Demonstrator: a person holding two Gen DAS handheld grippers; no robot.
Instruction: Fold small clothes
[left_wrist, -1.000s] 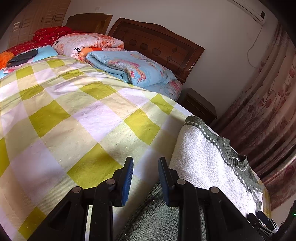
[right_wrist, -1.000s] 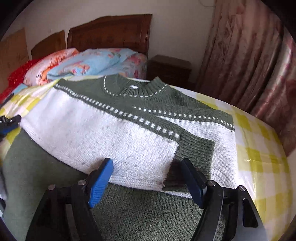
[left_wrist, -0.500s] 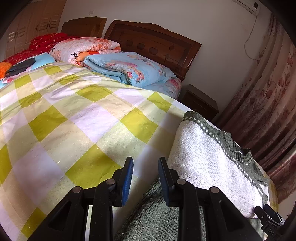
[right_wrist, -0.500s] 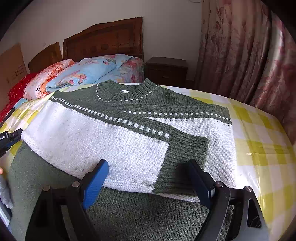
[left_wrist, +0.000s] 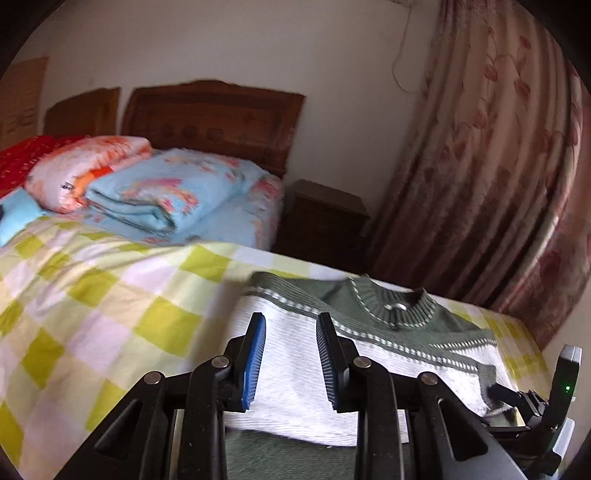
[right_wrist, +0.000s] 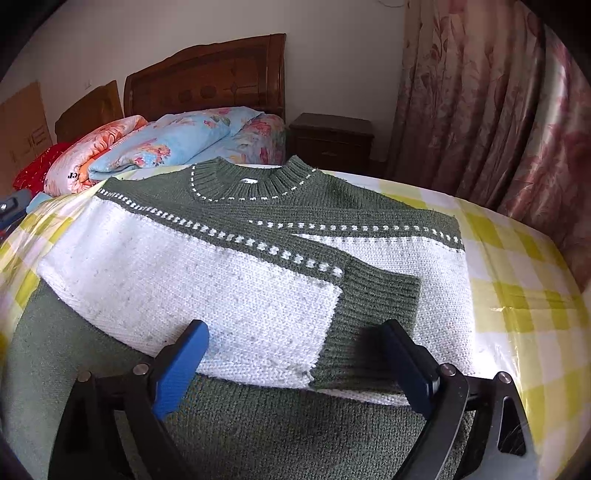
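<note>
Green-and-white knitted sweater (right_wrist: 207, 280) is lying flat on the checked bedspread (right_wrist: 524, 280), collar pointing toward the headboard (right_wrist: 207, 85), hem toward the person; long axis is running away from both cameras. Both sleeves are lying folded in over the chest, the upper one ending in a green ribbed cuff (right_wrist: 373, 314) just right of centre. Right gripper (right_wrist: 295, 365) is hovering directly over that folded sleeve end, jaws standing wide, nothing between the pads and nothing gripped; the cuff is sitting just ahead of and below the gap. Left gripper (left_wrist: 291, 358) is pointing across the sweater's left side from off the edge, jaws only partly parted, gap empty, white knit showing beyond them rather than between them; whether the tips are touching cloth is not clear through the blur. Judging from this layout, the next fold is probably a lengthwise one, hem carried toward collar, so each gripper needs a hem corner, which are lying below and nearer than the jaws, out of frame. Right side looks better placed for its corner.
</note>
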